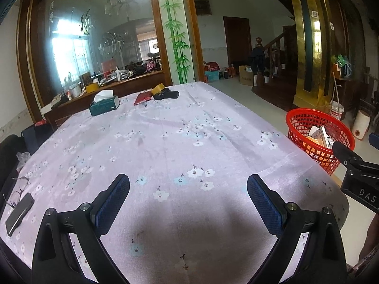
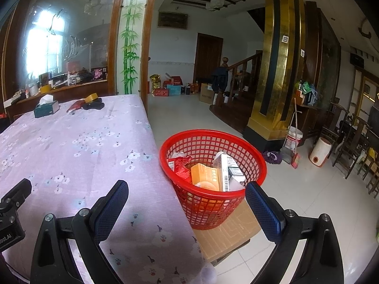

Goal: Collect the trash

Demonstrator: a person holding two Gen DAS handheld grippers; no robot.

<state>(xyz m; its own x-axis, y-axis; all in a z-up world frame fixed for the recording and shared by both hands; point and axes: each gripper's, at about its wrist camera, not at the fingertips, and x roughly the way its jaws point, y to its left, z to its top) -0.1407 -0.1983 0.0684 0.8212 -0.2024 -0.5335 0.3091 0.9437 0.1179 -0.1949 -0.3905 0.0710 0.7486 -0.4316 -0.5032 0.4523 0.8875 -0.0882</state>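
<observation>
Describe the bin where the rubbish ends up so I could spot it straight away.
Start at the big table with the lilac flowered cloth. Just off its right edge, a red basket stands on a flattened cardboard box on the floor. Its open plastic lattice already holds orange, red and white cartons.

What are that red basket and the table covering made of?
The red basket looks like glossy moulded plastic: a stiff open grid with a smooth rim. The table covering seems to be thin woven fabric, matte lilac with printed flowers; it shows creases and drapes over the edge.
</observation>
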